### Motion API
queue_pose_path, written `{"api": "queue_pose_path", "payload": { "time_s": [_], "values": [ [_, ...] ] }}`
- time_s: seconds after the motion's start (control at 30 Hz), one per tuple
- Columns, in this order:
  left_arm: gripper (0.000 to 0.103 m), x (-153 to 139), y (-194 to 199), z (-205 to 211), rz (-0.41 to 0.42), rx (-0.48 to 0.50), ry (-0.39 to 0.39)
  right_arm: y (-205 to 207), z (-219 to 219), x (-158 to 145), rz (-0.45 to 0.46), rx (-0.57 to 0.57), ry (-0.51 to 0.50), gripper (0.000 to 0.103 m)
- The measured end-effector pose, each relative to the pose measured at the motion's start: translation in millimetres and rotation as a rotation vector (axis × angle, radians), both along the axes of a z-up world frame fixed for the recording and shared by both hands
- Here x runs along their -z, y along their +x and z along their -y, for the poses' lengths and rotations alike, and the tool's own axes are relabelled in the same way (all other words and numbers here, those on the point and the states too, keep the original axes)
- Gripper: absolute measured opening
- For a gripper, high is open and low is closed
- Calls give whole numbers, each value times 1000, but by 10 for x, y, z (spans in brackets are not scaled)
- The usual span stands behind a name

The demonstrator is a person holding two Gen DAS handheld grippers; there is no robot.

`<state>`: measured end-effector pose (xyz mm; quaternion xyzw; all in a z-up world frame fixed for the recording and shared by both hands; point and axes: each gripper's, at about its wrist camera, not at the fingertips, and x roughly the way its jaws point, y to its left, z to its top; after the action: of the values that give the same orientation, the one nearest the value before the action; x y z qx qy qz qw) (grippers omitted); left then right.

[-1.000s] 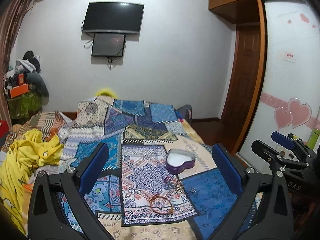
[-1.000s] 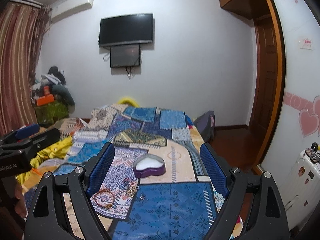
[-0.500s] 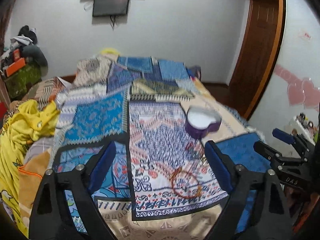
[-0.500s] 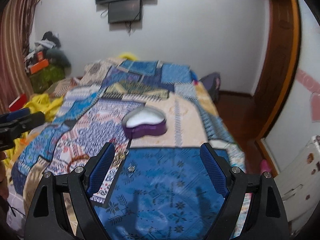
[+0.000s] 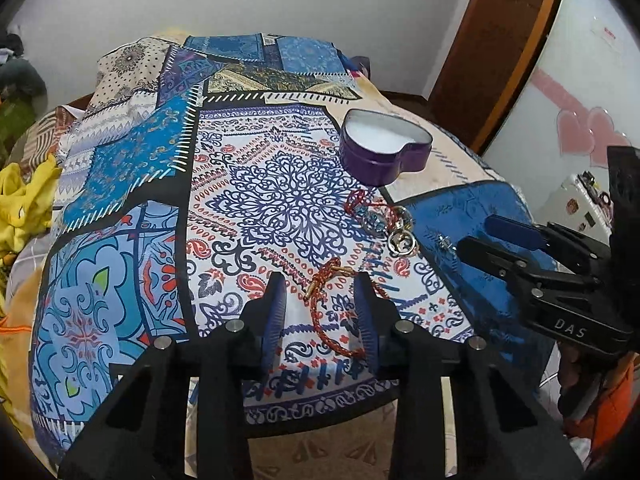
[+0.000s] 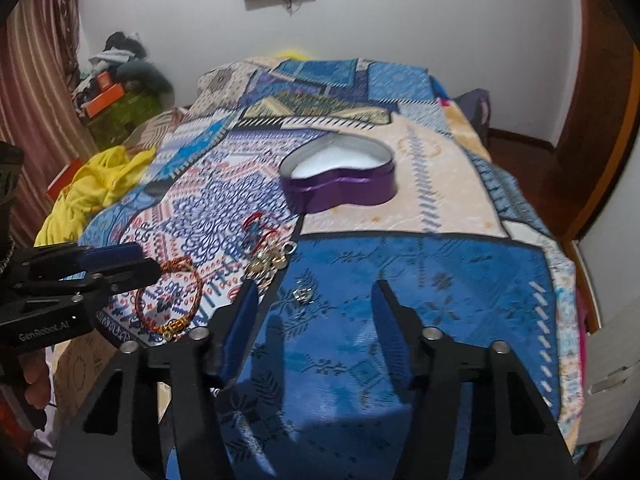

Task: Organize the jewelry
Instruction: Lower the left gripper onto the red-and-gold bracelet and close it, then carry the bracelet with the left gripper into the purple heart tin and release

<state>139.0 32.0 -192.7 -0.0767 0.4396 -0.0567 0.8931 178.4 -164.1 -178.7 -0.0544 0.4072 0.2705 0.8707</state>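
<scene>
A red and gold braided bracelet (image 5: 325, 312) lies on the patchwork bedspread. My left gripper (image 5: 320, 284) is low over it, its half-closed jaws on either side of the bracelet's left part, not closed on it. The bracelet also shows in the right wrist view (image 6: 168, 300). A tangle of rings and red cord (image 5: 382, 216) lies beyond it, and a small silver piece (image 6: 303, 295) lies on the blue patch. A purple heart-shaped tin (image 5: 384, 150), open with a white lining, stands further back. My right gripper (image 6: 314, 308) is open over the blue patch, just behind the silver piece.
The bedspread (image 5: 120, 240) covers the whole bed. Yellow cloth (image 6: 96, 184) is bunched at the left edge. A cluttered stand (image 6: 116, 96) is by the curtain. A wooden door (image 5: 492, 40) and a white cabinet with pink hearts (image 5: 580, 132) are on the right.
Both grippers have tilted down and moved close to the bed. The left jaws have narrowed around the bracelet. The right jaws have narrowed a little near the silver piece.
</scene>
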Motion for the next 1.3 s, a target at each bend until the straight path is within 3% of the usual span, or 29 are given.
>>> {"api": "queue_pose_path", "payload": {
  "time_s": [0.23,0.33,0.47,0.6,0.77,0.97,1.3],
  "values": [
    [25,85,45,-52,-32,-6,-22,83,-125,125,-28,-39,-25,28],
    [21,115,70,-48,-43,10,-23,93,-128,138,-26,-42,-29,26],
    [16,144,89,26,-40,46,22,96,-152,154,-18,-47,-47,22],
    [6,175,118,31,-30,50,53,128,-152,172,-31,-51,-30,10],
    [4,132,81,91,-2,46,108,154,-92,150,-57,-35,12,8],
    [4,-7,67,70,24,33,96,117,-21,32,-35,-11,32,6],
    [4,-414,68,81,135,19,88,95,99,-256,49,25,53,6]
  ]
}}
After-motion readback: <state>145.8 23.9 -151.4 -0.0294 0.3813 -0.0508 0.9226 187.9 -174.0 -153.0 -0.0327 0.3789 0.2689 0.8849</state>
